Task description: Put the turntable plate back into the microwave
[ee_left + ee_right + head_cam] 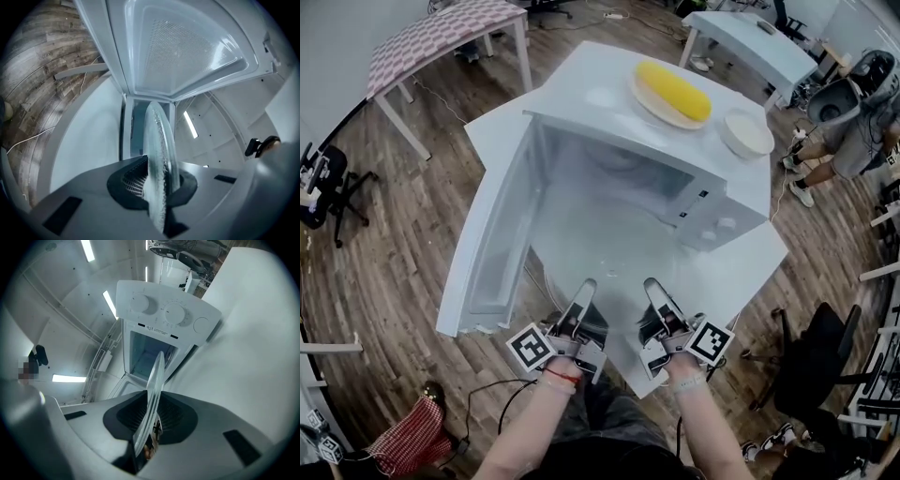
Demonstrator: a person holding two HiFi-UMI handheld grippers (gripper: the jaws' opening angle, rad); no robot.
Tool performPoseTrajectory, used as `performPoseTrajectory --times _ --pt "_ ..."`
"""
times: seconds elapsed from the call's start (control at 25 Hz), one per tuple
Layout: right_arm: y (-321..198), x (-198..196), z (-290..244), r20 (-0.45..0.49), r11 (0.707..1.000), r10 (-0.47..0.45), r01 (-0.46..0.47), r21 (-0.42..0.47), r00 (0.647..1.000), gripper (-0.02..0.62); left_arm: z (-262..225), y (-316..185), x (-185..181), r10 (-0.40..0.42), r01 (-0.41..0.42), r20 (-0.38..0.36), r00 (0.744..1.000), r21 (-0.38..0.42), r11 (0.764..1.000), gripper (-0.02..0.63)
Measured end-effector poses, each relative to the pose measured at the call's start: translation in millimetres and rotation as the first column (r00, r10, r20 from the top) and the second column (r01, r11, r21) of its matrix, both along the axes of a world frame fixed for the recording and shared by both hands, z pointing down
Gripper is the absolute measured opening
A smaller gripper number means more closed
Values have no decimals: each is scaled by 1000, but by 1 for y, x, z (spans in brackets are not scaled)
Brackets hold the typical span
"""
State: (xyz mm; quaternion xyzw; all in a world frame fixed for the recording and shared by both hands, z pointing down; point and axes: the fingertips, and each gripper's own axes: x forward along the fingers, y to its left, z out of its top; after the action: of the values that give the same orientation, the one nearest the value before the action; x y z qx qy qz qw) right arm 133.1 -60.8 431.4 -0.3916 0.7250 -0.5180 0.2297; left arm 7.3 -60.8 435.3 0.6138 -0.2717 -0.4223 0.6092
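The white microwave (727, 192) stands on a white table with its door (492, 234) swung wide open to the left. The clear glass turntable plate (617, 267) is held in front of the cavity mouth by both grippers, and it is faint in the head view. My left gripper (581, 298) is shut on its near left rim, my right gripper (656, 298) on its near right rim. Between the jaws of the left gripper (157, 180) the plate (159, 150) shows edge-on. It is edge-on again in the right gripper (150, 420), as a thin glass rim (153, 390).
On top of the microwave sit a plate with a yellow corn-shaped thing (673, 91) and a white bowl (746, 133). The control knobs (174, 313) face the right gripper. A person (862, 122) stands at the far right. A pink-checked table (441, 37) is at the back left, and a black chair (816, 361) is at the right.
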Motion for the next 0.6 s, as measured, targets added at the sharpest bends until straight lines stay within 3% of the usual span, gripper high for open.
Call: performPoseTrajectory --times 0.6 --pt "-58 3 19 29 999 48 -47 -20 998 60 19 -60 2 3 -3 7 1000 -45 999 32"
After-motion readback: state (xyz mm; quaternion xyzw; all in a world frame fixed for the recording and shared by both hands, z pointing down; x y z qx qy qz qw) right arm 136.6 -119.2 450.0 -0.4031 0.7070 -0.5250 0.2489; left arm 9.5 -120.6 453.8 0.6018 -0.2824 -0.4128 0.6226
